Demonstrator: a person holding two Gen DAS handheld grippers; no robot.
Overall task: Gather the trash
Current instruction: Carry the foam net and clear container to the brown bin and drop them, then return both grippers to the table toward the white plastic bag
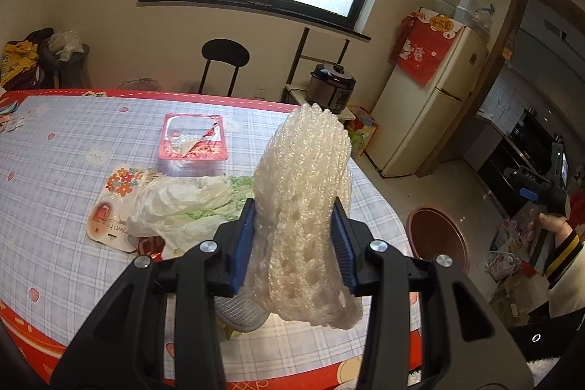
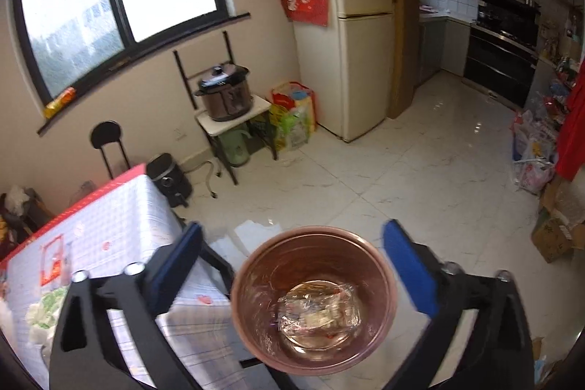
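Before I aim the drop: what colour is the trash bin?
Coppery pink trash bin, clearest in the right wrist view.

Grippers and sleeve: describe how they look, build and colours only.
Both the left gripper and the right gripper have black angular plastic frames with cut-out windows, silver round bolts at the joints, and blue ribbed pads on the fingers. The person's sleeve is cream with a black-and-yellow striped cuff.
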